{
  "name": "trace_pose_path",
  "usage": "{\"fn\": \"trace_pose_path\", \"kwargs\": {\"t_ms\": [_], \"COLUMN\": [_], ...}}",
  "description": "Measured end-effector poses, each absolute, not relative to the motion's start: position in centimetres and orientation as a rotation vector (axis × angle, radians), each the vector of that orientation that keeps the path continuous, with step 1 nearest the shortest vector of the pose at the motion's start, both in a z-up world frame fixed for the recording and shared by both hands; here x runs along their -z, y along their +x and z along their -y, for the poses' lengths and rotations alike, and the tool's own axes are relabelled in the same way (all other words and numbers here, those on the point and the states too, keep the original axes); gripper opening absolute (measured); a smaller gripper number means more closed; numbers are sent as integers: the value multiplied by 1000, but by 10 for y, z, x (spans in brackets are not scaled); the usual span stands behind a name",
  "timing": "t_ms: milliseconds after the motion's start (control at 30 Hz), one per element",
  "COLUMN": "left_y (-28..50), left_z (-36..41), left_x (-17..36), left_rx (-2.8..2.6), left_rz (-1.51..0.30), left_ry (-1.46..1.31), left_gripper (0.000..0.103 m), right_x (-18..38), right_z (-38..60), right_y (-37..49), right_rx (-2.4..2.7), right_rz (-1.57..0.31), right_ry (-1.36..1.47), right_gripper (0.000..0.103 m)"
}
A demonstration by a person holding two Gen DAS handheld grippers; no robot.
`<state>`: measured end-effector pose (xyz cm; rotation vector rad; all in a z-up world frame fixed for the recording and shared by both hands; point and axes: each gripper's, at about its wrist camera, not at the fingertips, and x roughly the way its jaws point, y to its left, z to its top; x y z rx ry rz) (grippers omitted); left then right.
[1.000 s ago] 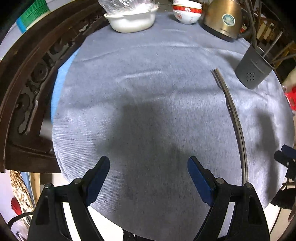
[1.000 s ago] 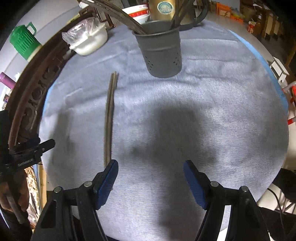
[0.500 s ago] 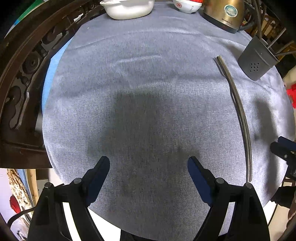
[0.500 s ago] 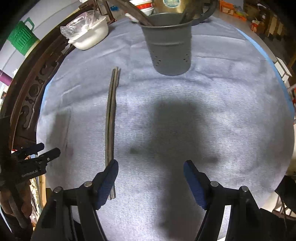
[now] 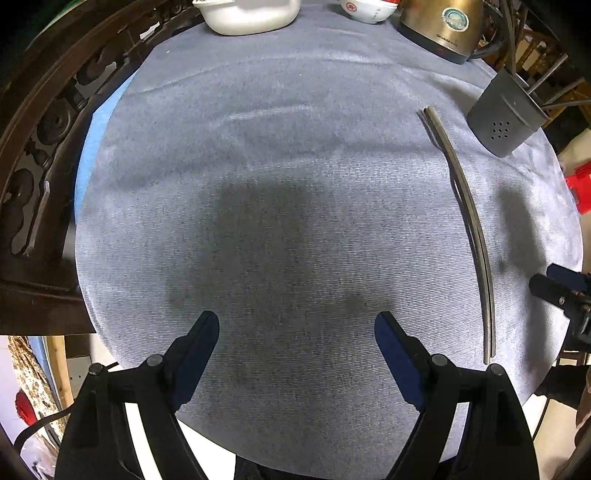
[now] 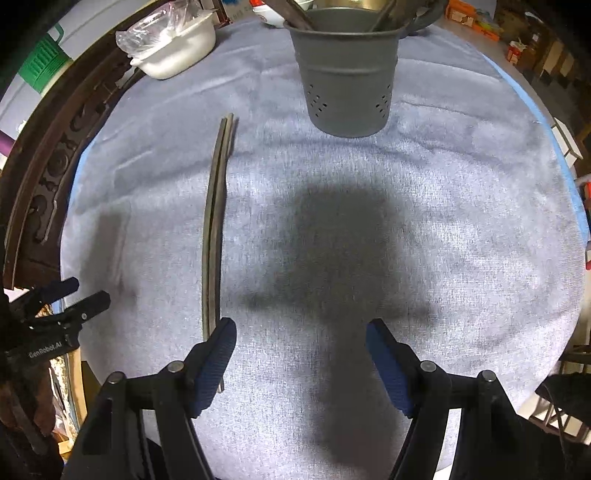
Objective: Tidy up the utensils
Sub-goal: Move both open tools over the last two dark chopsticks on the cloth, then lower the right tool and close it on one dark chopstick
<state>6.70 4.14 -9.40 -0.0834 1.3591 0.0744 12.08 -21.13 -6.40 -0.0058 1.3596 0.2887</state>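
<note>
A pair of dark chopsticks (image 5: pixel 466 206) lies side by side on the grey tablecloth (image 5: pixel 258 155), right of my left gripper (image 5: pixel 295 325). In the right wrist view the chopsticks (image 6: pixel 214 240) run away from me, their near end just beside the left fingertip of my right gripper (image 6: pixel 299 330). A grey perforated utensil holder (image 6: pixel 347 81) with several utensils stands upright beyond them; it also shows at the far right of the left wrist view (image 5: pixel 506 114). Both grippers are open and empty, above the cloth.
A white dish (image 5: pixel 251 14), a red-and-white bowl (image 5: pixel 365 9) and a gold kettle (image 5: pixel 443 26) stand at the table's far edge. A carved dark wooden chair back (image 5: pixel 40 140) curves along the left side. A green jug (image 6: pixel 42 62) is beyond it.
Both grippers have moved forward over the table. The chopsticks and holder appear closer in the right wrist view, and the chopsticks' near end now lies beside the right gripper's left finger.
</note>
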Motion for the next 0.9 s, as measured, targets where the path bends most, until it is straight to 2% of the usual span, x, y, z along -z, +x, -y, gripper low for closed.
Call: {"fn": "trace_pose_path", "kwargs": {"t_ms": [400, 567, 900], "left_y": [68, 71, 77], "left_z": [-44, -58, -70], "left_x": [91, 90, 96], "left_rx": [-69, -73, -63], "left_rz": [-1366, -1361, -1369], "left_ry": [-107, -137, -171], "left_gripper": [86, 86, 86], "right_x": [57, 67, 82], "right_z": [178, 160, 135], "right_y": [157, 180, 206], "right_rx": [-380, -392, -382], "right_rz": [-1323, -1370, -1411], "right_ry": [34, 27, -7], "right_gripper": [74, 43, 40]}}
